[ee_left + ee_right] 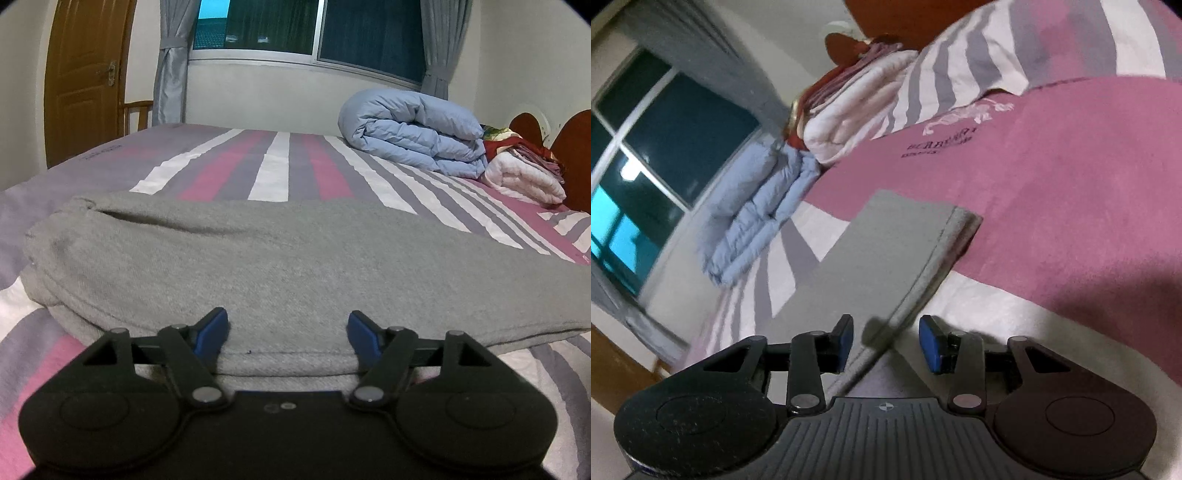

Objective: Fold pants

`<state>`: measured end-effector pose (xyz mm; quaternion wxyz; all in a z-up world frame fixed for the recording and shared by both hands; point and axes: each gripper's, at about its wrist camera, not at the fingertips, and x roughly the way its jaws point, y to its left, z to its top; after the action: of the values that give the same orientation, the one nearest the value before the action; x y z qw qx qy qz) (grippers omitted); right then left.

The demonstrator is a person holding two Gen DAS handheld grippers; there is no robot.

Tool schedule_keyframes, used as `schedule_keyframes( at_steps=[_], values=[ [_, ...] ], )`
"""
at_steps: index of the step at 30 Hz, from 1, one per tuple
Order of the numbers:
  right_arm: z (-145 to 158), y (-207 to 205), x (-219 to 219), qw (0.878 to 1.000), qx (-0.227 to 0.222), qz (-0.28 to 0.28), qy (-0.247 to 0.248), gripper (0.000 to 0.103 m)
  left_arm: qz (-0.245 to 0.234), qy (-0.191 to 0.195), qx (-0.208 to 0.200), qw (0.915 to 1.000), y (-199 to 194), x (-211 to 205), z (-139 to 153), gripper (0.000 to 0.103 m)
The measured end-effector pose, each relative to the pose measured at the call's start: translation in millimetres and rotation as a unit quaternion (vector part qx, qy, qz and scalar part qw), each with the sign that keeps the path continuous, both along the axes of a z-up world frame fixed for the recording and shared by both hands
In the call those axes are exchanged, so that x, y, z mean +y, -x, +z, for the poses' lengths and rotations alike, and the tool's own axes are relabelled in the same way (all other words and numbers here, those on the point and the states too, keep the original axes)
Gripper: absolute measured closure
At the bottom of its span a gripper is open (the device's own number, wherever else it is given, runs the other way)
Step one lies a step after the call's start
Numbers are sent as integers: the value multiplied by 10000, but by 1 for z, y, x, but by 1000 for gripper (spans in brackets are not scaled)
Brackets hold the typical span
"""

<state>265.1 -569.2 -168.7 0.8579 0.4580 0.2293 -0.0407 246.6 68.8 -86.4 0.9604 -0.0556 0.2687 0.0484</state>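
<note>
Grey sweatpants [258, 266] lie folded lengthwise across the striped bed [273, 166]. My left gripper [288, 332] is open, its blue pads [214, 328] on either side of the near edge of the waist end. In the tilted right wrist view, the leg end of the pants [886, 251] with its hem lies on the bed sheet [1071, 203]. My right gripper [886, 339] is open, its jaws astride the long edge of the leg, not closed on it.
A rolled blue duvet [413, 129] and folded white and red bedding [524, 173] sit at the head of the bed by the wooden headboard [569, 147]. A window [317, 33] with grey curtains and a wooden door [85, 74] stand beyond the bed.
</note>
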Motion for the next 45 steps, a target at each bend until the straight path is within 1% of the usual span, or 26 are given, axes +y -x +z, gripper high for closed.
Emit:
schedule_keyframes(
  at_steps=[1,3,5,10,11,12,15,17,18,20,21,24,26,28,29,33,36,38,40,42,44,45],
  values=[
    [-5,2,-6,9993,-110,-96,-339,63,-4,8,-1,10000,0,1,0,39],
    [-18,6,-22,9928,-265,-322,-1119,63,-12,24,0,10000,-1,1,0,38],
    [-22,6,-30,9889,-369,-365,-1390,63,-19,31,0,10000,-1,2,-1,38],
    [-20,-18,-36,9928,-265,-159,-1156,63,42,45,-99,9999,1,4,3,36],
    [-20,-23,-37,9930,-259,-125,-1144,63,128,19,-194,9997,4,4,6,31],
    [-20,-27,-38,9933,-264,-83,-1126,63,205,10,-288,9994,6,6,8,29],
    [-23,-38,-38,9939,-283,56,-1062,63,568,139,-645,9962,16,19,17,26],
    [-24,-44,-38,9942,-309,143,-1023,63,886,288,-783,9926,22,30,21,25],
    [-24,-46,-39,9944,-323,188,-984,63,1071,440,-825,9898,26,38,21,24],
    [-26,-47,-40,9947,-362,215,-938,65,1347,711,-798,9851,29,51,20,24],
    [-26,-48,-41,9950,-319,181,-930,70,1449,811,-786,9830,30,58,19,24],
    [-29,-44,-45,9926,-349,-27,-1159,72,1755,1107,-797,9750,37,75,18,24],
    [-28,-46,-41,9943,-286,-46,-1026,72,1927,1220,-796,9704,41,85,17,24],
    [-21,-53,-36,9974,-20,15,-722,87,2062,1332,-789,9662,46,92,15,24],
    [-14,-55,-32,9982,20,54,-603,93,2125,1414,-814,9634,49,96,15,24],
    [24,-55,0,9991,-368,164,-97,94,2316,1578,-895,9557,59,109,14,24],
    [57,-62,50,9951,-780,537,273,94,2430,1755,-927,9495,66,118,12,24],
    [75,-68,95,9879,-1080,1010,462,94,2504,1847,-922,9459,71,124,10,24],
    [86,-70,147,9772,-1321,1534,634,94,2552,1914,-921,9433,75,131,8,24],
    [88,-70,202,9608,-1444,2214,837,94,2597,1946,-928,9413,79,137,8,24],
    [77,-67,261,9361,-1478,2985,1127,94,2649,1977,-942,9391,84,145,7,24],
    [67,-66,291,9166,-1388,3503,1337,93,2674,2021,-947,9374,86,148,6,24]
  ],
)
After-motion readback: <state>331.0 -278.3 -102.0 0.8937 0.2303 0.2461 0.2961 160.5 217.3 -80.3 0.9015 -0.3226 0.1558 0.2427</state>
